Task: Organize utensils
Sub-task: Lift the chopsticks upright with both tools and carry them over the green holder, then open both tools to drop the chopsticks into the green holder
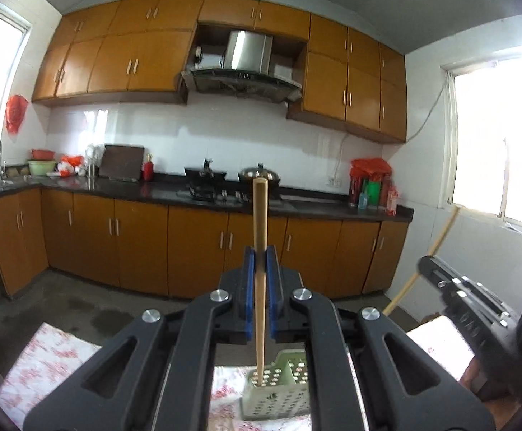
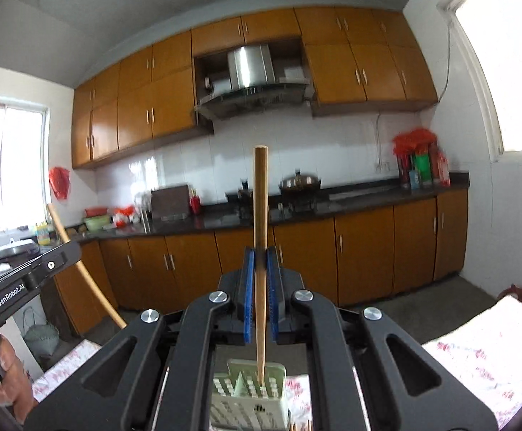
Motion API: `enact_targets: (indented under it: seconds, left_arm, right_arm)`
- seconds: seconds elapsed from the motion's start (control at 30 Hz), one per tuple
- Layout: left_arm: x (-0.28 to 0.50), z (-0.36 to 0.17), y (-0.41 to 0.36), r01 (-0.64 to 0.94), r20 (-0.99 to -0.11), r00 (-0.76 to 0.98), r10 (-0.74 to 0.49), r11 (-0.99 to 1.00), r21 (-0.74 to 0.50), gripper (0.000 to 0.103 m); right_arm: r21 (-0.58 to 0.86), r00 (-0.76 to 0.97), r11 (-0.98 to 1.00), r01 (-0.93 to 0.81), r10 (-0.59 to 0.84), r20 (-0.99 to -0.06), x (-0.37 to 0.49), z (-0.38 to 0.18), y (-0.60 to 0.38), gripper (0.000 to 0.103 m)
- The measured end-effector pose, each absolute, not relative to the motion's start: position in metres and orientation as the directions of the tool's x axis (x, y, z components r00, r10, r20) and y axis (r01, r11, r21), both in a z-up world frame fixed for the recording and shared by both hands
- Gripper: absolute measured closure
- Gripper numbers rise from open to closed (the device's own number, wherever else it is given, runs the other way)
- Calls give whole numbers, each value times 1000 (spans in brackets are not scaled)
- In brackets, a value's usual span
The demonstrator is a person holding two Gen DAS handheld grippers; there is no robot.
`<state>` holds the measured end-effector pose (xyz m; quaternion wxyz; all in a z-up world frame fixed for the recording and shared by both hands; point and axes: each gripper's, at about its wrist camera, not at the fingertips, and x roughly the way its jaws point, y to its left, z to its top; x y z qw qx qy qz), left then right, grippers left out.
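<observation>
Your two wrist cameras look level along their fingers across the kitchen toward the far counter and hood; both share that wall, each glimpsing the other gripper.

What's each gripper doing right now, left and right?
Left gripper: closed on a chopstick, above the green utensil holder.
Right gripper: closed on another chopstick.
</observation>
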<state>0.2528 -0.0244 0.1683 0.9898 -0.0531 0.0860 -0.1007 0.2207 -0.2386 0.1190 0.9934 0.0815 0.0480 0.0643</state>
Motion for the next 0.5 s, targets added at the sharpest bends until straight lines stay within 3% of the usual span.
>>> enact_targets:
  seconds: [0.17, 0.37, 0.4, 0.47, 0.5]
  left_arm:
    - [279, 134, -36, 199, -222, 948, -228, 969, -145, 95]
    - [289, 113, -32, 190, -267, 937, -224, 970, -149, 93]
    - [289, 112, -30, 189, -268, 937, -225, 970, -153, 92]
    - [285, 112, -24, 185, -266, 938, -223, 969, -162, 79]
    - [282, 114, -21, 182, -260, 940, -221, 969, -165, 76]
  right_arm:
    - [175, 974, 979, -106, 138, -182, 235, 91, -239, 95]
    - [161, 964, 980, -115, 149, -220, 231, 88, -235, 92]
    - [163, 963, 980, -116, 151, -224, 229, 89, -235, 86]
    - [164, 963, 980, -116, 151, -221, 224, 91, -235, 69]
    - [162, 966, 980, -115, 149, -213, 218, 94, -237, 67]
